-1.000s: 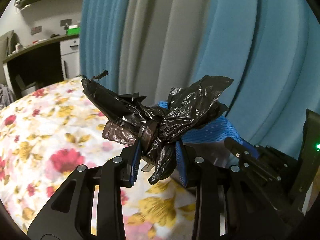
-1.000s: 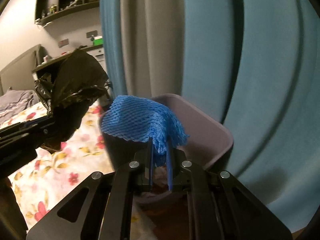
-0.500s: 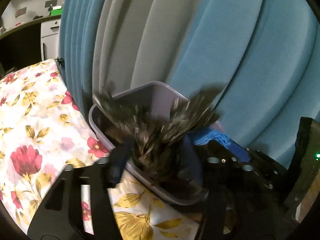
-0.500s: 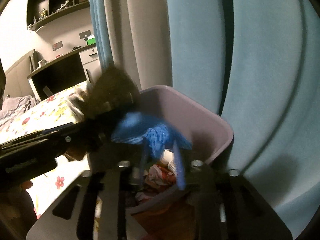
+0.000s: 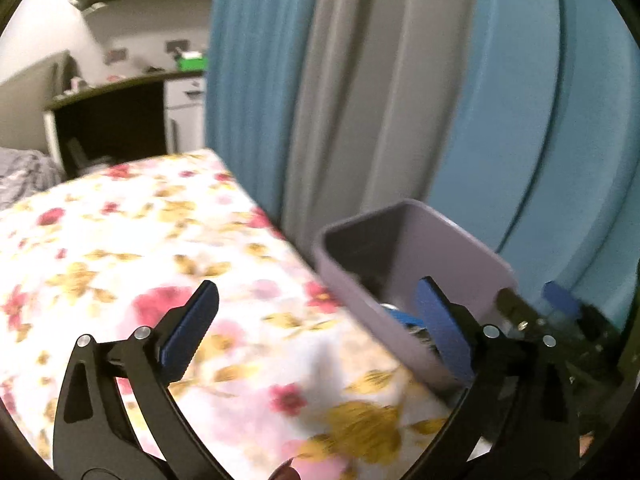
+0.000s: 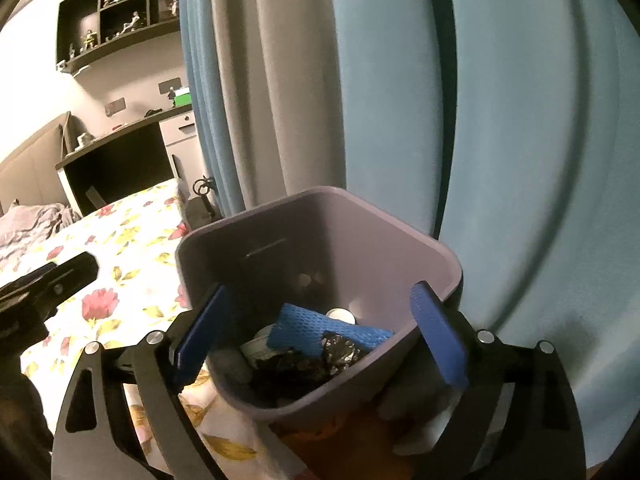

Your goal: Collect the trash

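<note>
**Both grippers spread wide, trash lying in the bin**

Blue and grey curtains (image 6: pixel 360 80) behind, hanging in deep folds. Floral bedspread (image 5: pixel 140 260) in front, white with red and yellow blooms, running up to the curtain. Purple bin (image 6: pixel 400 248) just beside the bedspread's right edge, close against the curtain, mouth open.

Inside the bin, seen from the right wrist view: blue foam net (image 6: pixel 316 326) lying flat across the heap, crumpled black bag (image 6: pixel 320 356) partly over its near edge, something small and white (image 6: pixel 340 314) just behind the net (too small to tell what). More scraps beneath, blurred and dark.

Right gripper (image 6: pixel 324 336) held directly over the bin's mouth, jaws far apart, blue pads on either side of the opening, nothing between them. Left gripper (image 5: pixel 316 332) over the bedspread near its right edge, jaws likewise far apart and holding nothing; right-hand pad crossing the bin's near rim in that view, left-hand pad above the flowers. Left wrist picture smeared by motion, so fine detail lost there. A tip of the right gripper visible at that picture's right edge, past the bin.

Far back: dark desk (image 6: pixel 120 160) against the wall, shelves of small figures (image 6: pixel 120 4) above, green box (image 6: pixel 183 98) on the desk's right end.
</note>
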